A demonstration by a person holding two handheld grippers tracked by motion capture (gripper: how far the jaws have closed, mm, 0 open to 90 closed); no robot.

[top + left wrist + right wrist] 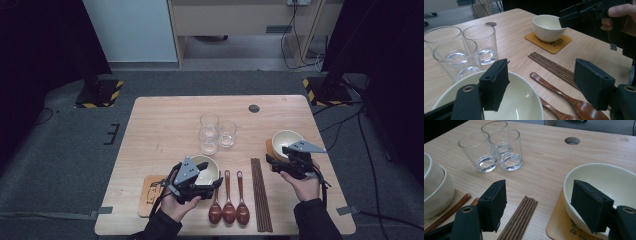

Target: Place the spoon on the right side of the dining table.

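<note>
Bowls hide behind both wide-open grippers — nothing gripped, rims cut off.

three clear glasses stand clustered mid-table, with three wooden spoons and a bundle of chopsticks nearer the front edge.

My left gripper and right gripper are matte black, each topped by a grey three-cornered plate, with black cables trailing behind. Square black foam pads face the jaws, brass-ringed screw holes below. Dark sleeves cover both wrists.
</note>
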